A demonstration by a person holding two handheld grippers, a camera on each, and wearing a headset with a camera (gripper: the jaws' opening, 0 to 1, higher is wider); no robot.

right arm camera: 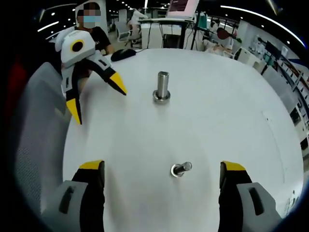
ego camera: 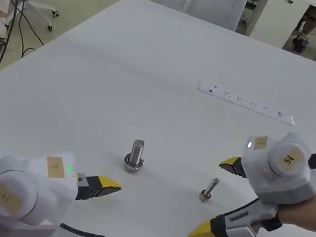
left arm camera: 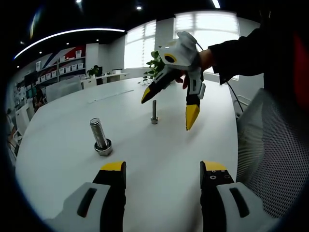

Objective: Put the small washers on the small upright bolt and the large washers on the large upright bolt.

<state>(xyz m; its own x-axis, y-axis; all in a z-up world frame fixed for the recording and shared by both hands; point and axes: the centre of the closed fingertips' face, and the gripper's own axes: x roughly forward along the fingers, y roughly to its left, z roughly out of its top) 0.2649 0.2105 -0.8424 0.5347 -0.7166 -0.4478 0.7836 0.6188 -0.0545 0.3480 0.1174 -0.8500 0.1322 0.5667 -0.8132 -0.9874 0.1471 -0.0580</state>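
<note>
White table (ego camera: 125,59), with a power strip (ego camera: 246,102) lying toward its far edge. Left tongs (left arm camera: 163,166) and right tongs (right arm camera: 162,166) are both spread wide and empty, over the near edge. Large bolt (ego camera: 135,154) stands upright mid-table; small bolt (ego camera: 209,190) stands upright near it, toward the right edge, just ahead of the right tongs' tips.

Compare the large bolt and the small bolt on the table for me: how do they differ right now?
The large bolt is thicker and taller than the small bolt. The large bolt stands nearer the left gripper; the small bolt stands nearer the right gripper, just ahead of its open jaws. Both stand upright, wide end down, on the white table, and neither gripper touches them.
</note>
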